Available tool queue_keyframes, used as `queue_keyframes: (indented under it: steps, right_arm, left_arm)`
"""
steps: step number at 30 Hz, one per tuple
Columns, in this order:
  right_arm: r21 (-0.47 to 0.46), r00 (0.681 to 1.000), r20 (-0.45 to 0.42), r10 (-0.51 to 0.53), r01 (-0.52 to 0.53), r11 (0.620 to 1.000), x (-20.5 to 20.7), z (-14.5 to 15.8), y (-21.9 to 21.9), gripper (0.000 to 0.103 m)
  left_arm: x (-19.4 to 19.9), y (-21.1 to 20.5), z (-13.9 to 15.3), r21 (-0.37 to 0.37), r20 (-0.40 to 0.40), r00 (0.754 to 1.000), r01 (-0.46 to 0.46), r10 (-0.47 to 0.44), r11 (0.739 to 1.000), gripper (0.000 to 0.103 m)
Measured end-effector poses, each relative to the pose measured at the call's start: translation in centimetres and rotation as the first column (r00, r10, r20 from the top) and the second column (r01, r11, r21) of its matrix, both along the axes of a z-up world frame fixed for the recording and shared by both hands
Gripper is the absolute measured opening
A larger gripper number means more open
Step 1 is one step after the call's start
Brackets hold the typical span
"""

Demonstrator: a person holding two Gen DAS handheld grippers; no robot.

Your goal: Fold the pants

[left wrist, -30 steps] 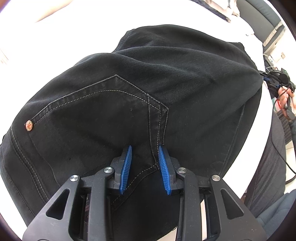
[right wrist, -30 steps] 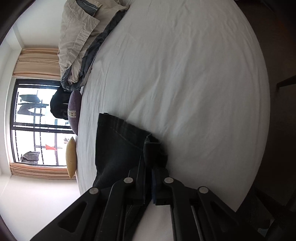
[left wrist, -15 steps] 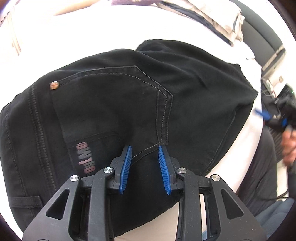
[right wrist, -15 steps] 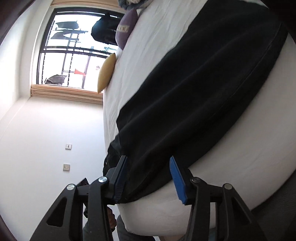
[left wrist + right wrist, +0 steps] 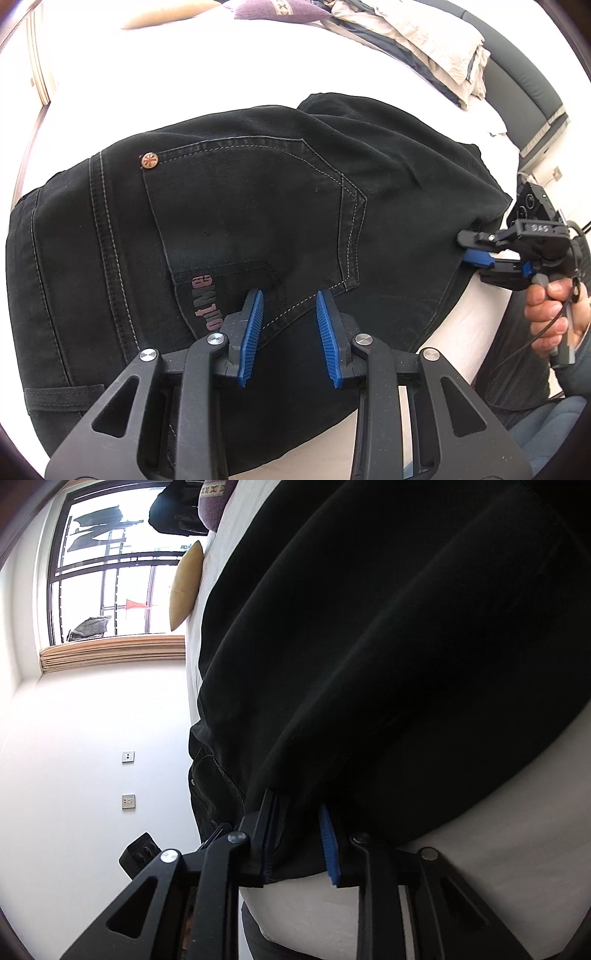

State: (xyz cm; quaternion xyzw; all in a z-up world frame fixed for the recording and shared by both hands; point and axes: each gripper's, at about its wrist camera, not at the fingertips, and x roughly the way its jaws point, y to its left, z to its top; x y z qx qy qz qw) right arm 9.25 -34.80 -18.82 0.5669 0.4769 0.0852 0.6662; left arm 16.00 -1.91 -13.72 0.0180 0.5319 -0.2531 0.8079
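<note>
Black jeans (image 5: 258, 206) lie folded on the white bed (image 5: 184, 70), back pocket and rivet facing up. My left gripper (image 5: 289, 306) is open just above the pocket's lower corner, nothing between its blue pads. My right gripper (image 5: 476, 254) is at the jeans' right folded edge near the bed's side. In the right wrist view the right gripper (image 5: 299, 812) is open with the folded edge of the jeans (image 5: 406, 646) lying between its fingers; the pads are not closed on it.
A beige and grey duvet (image 5: 424, 48) is piled at the bed's far right by the dark headboard (image 5: 524, 85). A purple pillow (image 5: 280, 9) and a tan cushion (image 5: 184, 583) lie at the far edge. The window (image 5: 107, 565) and wall are beyond.
The right gripper let go of the pant hem, opened, and moved in around the jeans' folded edge. The left gripper drew back from the jeans, which now lie flat showing the whole back pocket.
</note>
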Motion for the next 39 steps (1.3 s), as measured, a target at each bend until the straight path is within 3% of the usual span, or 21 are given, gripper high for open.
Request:
queue_keyframes:
  steps: [4,9,12,16,18,21,23,25,27,29,30,31,33,35,37,39]
  right_arm:
    - [-0.065,1.0,0.022,0.02,-0.018,0.998,-0.7,1.6,0.5,0.006]
    - [-0.05,1.0,0.013,-0.005,0.006,0.999,-2.1,2.1,1.2,0.005]
    - [0.005,0.999,-0.045,-0.024,0.024,1.0,-2.5,-0.5,1.5,0.004]
    - [-0.009,1.0,-0.015,0.011,-0.011,1.0,-2.2,1.3,2.3,0.005]
    - [-0.038,1.0,-0.022,0.022,-0.023,0.999,-2.3,1.0,2.1,0.005]
    - [0.01,0.999,-0.045,-0.007,0.007,1.0,-3.0,0.0,1.5,0.0]
    - [-0.068,0.999,-0.007,0.04,-0.04,0.997,-2.7,1.7,2.5,0.004]
    - [-0.088,0.997,-0.019,0.07,-0.071,0.994,-2.1,1.2,3.4,0.005]
    - [-0.008,0.998,-0.046,0.034,-0.034,0.999,-2.8,-0.3,2.8,0.001]
    - [0.004,0.997,-0.049,0.053,-0.053,0.999,-3.2,0.6,2.6,0.005]
    - [0.023,0.994,-0.076,0.078,-0.077,0.997,-3.3,0.9,2.7,0.013]
    - [0.047,0.988,-0.112,0.108,-0.103,0.994,-3.6,1.1,2.9,0.034]
    - [0.011,0.988,-0.087,0.125,-0.125,0.992,-4.3,2.6,2.9,0.046]
    - [-0.084,0.987,-0.021,0.157,-0.158,0.984,-4.2,4.6,2.9,0.046]
    - [-0.12,0.984,0.065,0.168,-0.159,0.98,-3.2,5.9,3.0,0.046]
    - [-0.134,0.983,0.093,0.161,-0.148,0.98,-1.7,5.9,3.3,0.046]
  left_arm:
    - [-0.1,0.2,-0.2,-0.002,-0.001,1.0,0.002,-0.002,1.0,0.029]
    - [-0.7,1.3,0.2,0.05,0.027,1.0,-0.01,0.009,0.999,0.029]
    - [-0.4,2.5,-0.5,0.007,0.013,1.0,-0.026,0.026,1.0,0.029]
    - [-0.4,2.4,-0.6,0.019,0.025,0.999,-0.024,0.024,1.0,0.029]
    - [-0.4,2.1,-0.6,0.046,0.036,0.999,-0.012,0.01,0.999,0.029]
    - [-0.6,2.2,-0.4,0.081,0.047,0.999,0.005,-0.009,0.997,0.029]
    - [-0.8,2.4,-0.3,0.131,0.068,0.997,0.018,-0.027,0.991,0.03]
    - [-1.0,3.2,-0.4,0.179,0.082,0.996,0.006,-0.021,0.984,0.031]
    - [-0.8,4.4,-0.3,0.136,0.063,0.998,-0.004,-0.004,0.991,0.031]
    - [-1.0,4.8,-0.2,0.131,0.061,0.998,-0.007,0.0,0.991,0.031]
    - [-1.2,4.6,0.1,0.147,0.07,0.998,-0.008,-0.003,0.989,0.031]
    - [-1.4,4.3,0.5,0.163,0.081,0.997,-0.009,-0.004,0.987,0.031]
    - [-1.8,3.8,1.6,0.184,0.111,0.994,-0.026,0.006,0.983,0.031]
    - [-2.1,3.1,3.5,0.145,0.153,0.988,-0.054,0.031,0.988,0.031]
    - [-2.1,1.6,5.6,0.034,0.177,0.983,-0.057,0.05,0.998,0.031]
    - [-1.8,-1.1,6.2,-0.031,0.167,0.986,-0.015,0.02,0.999,0.031]
